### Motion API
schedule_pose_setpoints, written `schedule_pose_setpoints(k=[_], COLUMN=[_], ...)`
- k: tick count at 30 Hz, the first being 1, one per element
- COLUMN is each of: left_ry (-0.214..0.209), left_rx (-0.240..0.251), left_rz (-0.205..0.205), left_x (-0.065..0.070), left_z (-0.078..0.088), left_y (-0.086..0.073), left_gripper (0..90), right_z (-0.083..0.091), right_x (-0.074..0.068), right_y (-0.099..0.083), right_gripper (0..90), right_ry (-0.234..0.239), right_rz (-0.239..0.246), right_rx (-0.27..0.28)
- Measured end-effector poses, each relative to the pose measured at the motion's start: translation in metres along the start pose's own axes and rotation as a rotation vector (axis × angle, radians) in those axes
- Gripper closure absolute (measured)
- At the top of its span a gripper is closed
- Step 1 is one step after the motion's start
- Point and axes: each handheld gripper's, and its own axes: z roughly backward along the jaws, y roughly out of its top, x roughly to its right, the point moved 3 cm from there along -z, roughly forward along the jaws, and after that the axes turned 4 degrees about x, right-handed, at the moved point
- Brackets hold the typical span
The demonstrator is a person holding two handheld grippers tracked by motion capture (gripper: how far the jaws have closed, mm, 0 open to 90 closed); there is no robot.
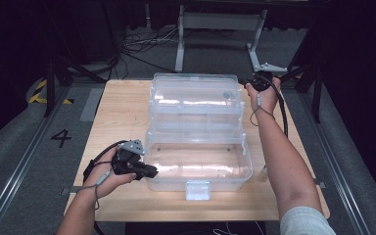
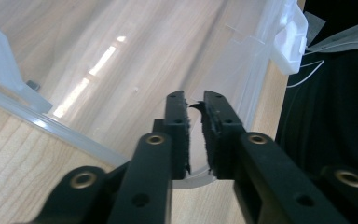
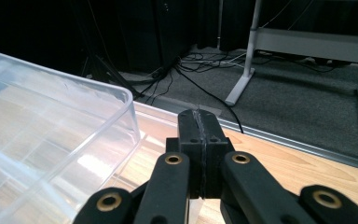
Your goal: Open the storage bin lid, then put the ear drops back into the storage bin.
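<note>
I have a clear plastic toolbox [image 1: 198,132] standing open in the middle of the counter [image 1: 122,110], its lid [image 1: 194,90] tipped back toward twelve o'clock and its white latch [image 1: 198,190] facing me at six. My left claw [image 1: 149,171] sits at the box's eight o'clock corner, pointing toward three. In the left gripper view its jaws stand a narrow gap apart with the thin clear rim of the box [image 2: 51,126] running between them; I cannot tell whether the pads press on it. My right claw [image 3: 201,126] is at the lid's two o'clock corner, just beside the clear wall [image 3: 74,135], jaws pressed flat together with nothing between them.
</note>
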Motion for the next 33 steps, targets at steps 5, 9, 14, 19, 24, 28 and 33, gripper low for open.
schedule_pose_setpoints(k=[5,9,14,19,24,28,33], left_ry=[0.041,0.069,0.105,0.137,0.19,0.205,0.24], left_rx=[0.07,0.126,0.173,0.213,0.251,0.259,0.253], left_rz=[0.007,0.022,0.034,0.044,0.058,0.066,0.093], left_x=[-0.003,-0.008,-0.014,-0.019,-0.025,-0.028,-0.035], left_z=[0.011,0.019,0.028,0.038,0.047,0.051,0.055], left_y=[0.007,0.012,0.018,0.021,0.026,0.029,0.027], left_gripper=[72.0,65.2,57.4,48.9,43.2,41.7,39.9], right_z=[0.014,0.03,0.053,0.076,0.11,0.137,0.169], right_x=[0.005,0.009,0.013,0.011,0.004,-0.003,-0.011], right_y=[0.005,0.009,0.016,0.02,0.021,0.019,0.012], right_gripper=[80.4,69.6,63.1,56.5,52.4,50.7,49.0], right_ry=[-0.002,-0.018,-0.019,0.017,0.054,0.088,0.125], right_rz=[-0.031,-0.026,-0.015,-0.006,0.048,0.075,0.102], right_rx=[0.027,0.037,0.067,0.089,0.082,0.082,0.064])
